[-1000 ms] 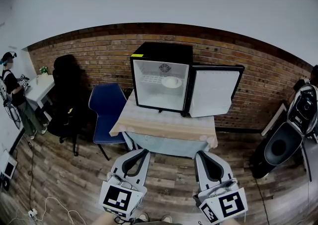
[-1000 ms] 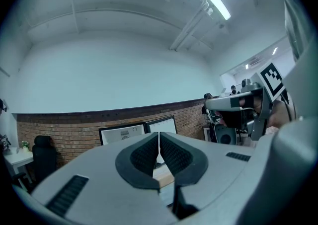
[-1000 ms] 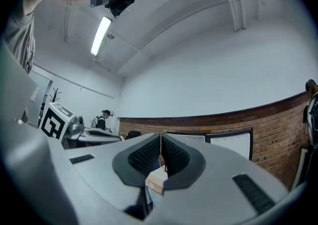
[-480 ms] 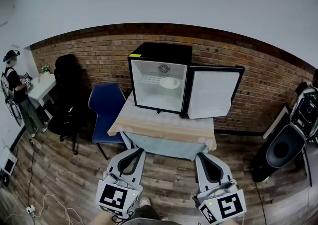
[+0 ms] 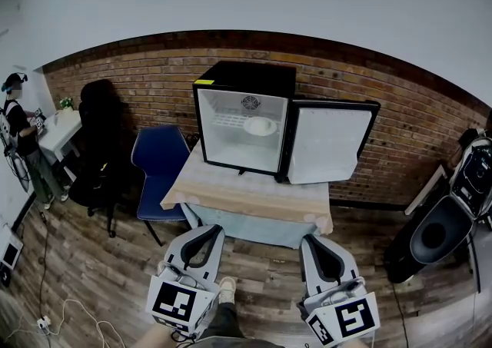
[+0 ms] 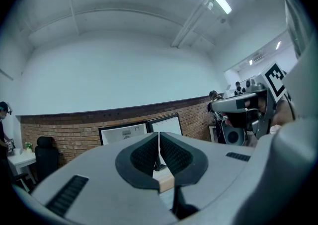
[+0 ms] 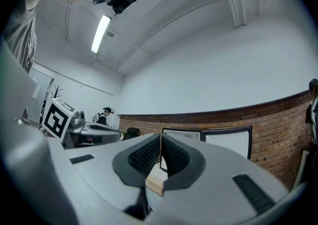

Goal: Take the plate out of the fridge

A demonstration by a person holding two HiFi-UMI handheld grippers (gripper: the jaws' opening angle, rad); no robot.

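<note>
Brick wall [image 5: 138, 77] along the back, plain white above it, plank floor [image 5: 92, 262] underneath. In the middle stands one table [image 5: 246, 197], pale wood top with a light cloth hanging below the front edge. On it sits one fridge [image 5: 246, 77], black, its door [image 5: 329, 143] swung wide to the right. Inside there is one plate [image 5: 259, 127], white, lying on the wire shelf [image 5: 227, 119] in the upper half, towards the right of the cavity.

Two chairs: a blue chair [image 5: 160, 158] just beside the table's left end, and a black chair [image 5: 96, 131] further left against the wall. One bystander [image 5: 19, 131] stands at the far left by a white desk [image 5: 58, 127]. At the far right stands a bulky black-and-white unit [image 5: 438, 231]; what it is cannot be told. A thin cable [image 5: 77, 316] trails across the floor at lower left.

Two grippers, both low in the head view and well apart from the table. The left gripper [image 5: 212, 229] points at the table's near edge, jaws pressed together with nothing between them; its own view shows the pads meeting in a thin line. The right gripper [image 5: 310, 238] matches it, jaws closed and empty. The plate is in the fridge, untouched.
</note>
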